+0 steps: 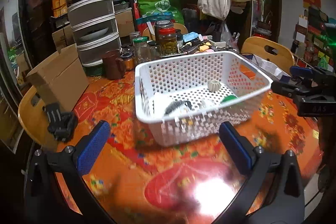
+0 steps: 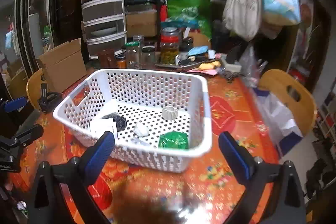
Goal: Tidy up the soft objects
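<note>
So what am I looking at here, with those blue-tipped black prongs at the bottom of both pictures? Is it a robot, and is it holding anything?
No robot: a person carries a hand-held pincer in each hand, and each pincer has a wide-angle camera looking out along its two fingers. One picture comes from the left gripper, the other from the right gripper. The blue pads are the fingertips. Both pincers stand wide open with nothing between them.

Ahead, on a table with an orange flowered cloth, sits a white perforated basket. Inside lie a pale ridged pumpkin-shaped piece, a green shiny packet, a small white lump and a dark fuzzy item beside a white card. Jars and a cardboard box stand behind.
</note>
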